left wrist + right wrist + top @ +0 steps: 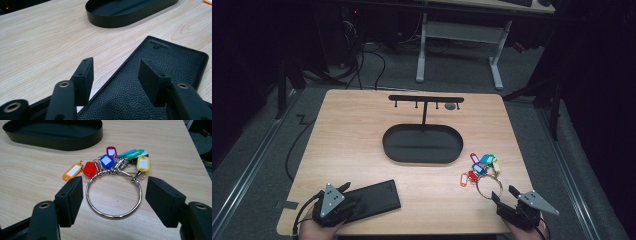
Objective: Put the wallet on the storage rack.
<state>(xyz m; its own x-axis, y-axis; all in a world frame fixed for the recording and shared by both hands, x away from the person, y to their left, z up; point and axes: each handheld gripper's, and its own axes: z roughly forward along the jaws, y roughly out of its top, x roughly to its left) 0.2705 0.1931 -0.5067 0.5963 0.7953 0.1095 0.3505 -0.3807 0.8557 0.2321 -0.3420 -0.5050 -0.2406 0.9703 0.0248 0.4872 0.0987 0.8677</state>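
A black oval tray (422, 144) with a hook stand (425, 99) is sitting mid-surface (352, 130). The left gripper (346, 187), fingers (83, 75) spread and empty, is hovering over a black leather wallet (372, 199) at near left. The right gripper (505, 194), fingers (71, 197) wide and empty, is flanking a metal ring (113, 197) of coloured tags (108, 161) at near right.

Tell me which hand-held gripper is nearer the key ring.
Right. The right hand-held gripper sits just behind the key ring, open; the left hand-held gripper is across the table over the wallet.
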